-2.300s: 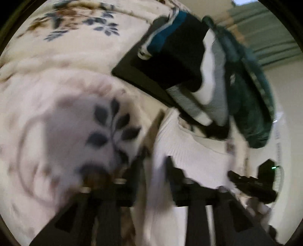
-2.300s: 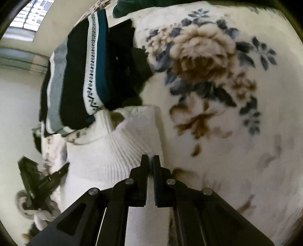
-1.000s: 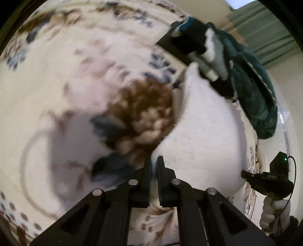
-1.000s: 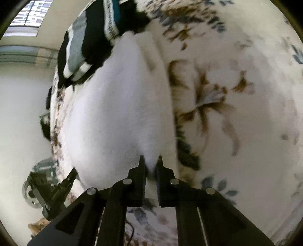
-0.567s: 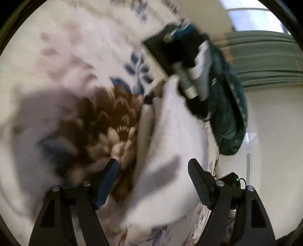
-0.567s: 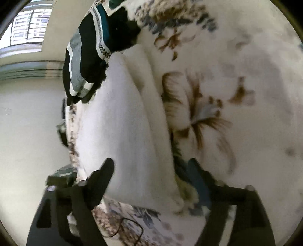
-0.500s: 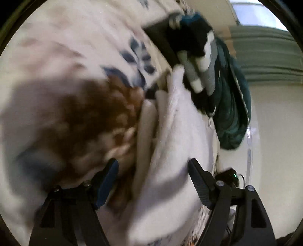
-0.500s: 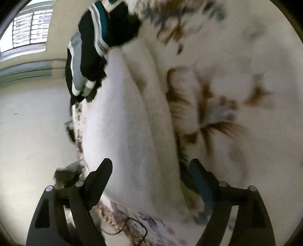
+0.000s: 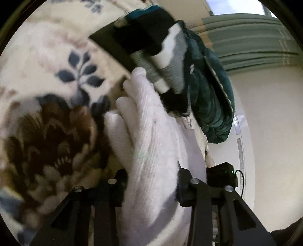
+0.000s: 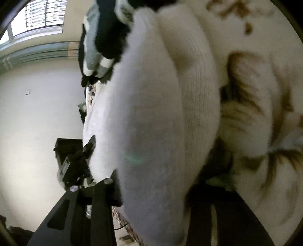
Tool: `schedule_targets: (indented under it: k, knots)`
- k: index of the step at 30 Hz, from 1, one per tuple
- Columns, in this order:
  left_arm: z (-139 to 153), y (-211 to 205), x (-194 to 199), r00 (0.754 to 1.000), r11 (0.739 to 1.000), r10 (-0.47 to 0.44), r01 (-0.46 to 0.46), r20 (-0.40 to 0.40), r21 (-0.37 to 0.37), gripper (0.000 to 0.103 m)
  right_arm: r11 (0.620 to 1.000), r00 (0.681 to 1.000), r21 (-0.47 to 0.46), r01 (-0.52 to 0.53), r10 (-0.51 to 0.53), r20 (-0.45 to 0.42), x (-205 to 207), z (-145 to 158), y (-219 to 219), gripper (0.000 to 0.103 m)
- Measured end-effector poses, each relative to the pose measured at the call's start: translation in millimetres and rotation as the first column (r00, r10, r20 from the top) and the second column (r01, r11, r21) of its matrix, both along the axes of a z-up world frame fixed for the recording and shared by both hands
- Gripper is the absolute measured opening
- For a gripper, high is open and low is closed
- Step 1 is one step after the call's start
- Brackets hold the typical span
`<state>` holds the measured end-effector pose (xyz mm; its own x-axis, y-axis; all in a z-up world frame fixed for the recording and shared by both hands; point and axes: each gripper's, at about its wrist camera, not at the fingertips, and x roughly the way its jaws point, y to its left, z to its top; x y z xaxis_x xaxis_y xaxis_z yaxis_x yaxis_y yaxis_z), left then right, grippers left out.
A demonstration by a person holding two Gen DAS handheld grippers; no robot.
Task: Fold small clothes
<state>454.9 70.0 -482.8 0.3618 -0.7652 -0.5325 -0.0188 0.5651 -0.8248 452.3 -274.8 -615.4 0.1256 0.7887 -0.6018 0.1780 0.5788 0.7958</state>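
The right tongs point(image 10: 153, 191) are closing around a thick fold of the white knit garment point(image 10: 151, 117), which fills the gap between the two black fingers point(image 10: 102, 191); whether the pads already press on it cannot be told; the garment bulges up the middle of the view, its ribbed edge on the right lying against the floral blanket point(image 10: 265, 94) of the bed. At the garment's far end, touching it, sits a stack of dark folded clothes point(image 10: 100, 37) with grey and white stripes; the left tongs point(image 10: 79, 157) show at the garment's left edge, near the edge of the bed, with a pale wall point(image 10: 34, 104) and a barred window point(image 10: 43, 17) behind.
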Motion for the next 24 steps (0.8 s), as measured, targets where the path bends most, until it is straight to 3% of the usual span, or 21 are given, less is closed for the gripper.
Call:
schedule_targets:
  k: [9,13,17,21,24]
  knots:
    - [101,5,16,0.997,1.000,-0.007,0.007,0.082,-0.002,0.033,0.999,0.993,-0.017,0.049,-0.047,0.110,-25,101,-6,0.038]
    - [150,5,64,0.989,1.000,-0.013,0.014,0.151,-0.005,0.033,0.997,0.980,-0.014,0.075,-0.071,0.188,-9,159,-1,0.038]
    - [178,15,128,0.976,1.000,-0.024,0.022,0.218,0.010,0.033,0.995,0.959,-0.023,0.094,-0.085,0.271,42,201,9,0.038]
    - [157,12,207,0.974,0.998,-0.040,0.029,0.225,0.050,0.034,0.993,0.940,-0.024,0.118,-0.104,0.326,124,212,26,0.038]
    - [118,13,237,0.978,0.994,-0.064,0.046,0.197,0.097,0.035,0.991,0.933,-0.036,0.133,-0.113,0.342,175,189,28,0.038]
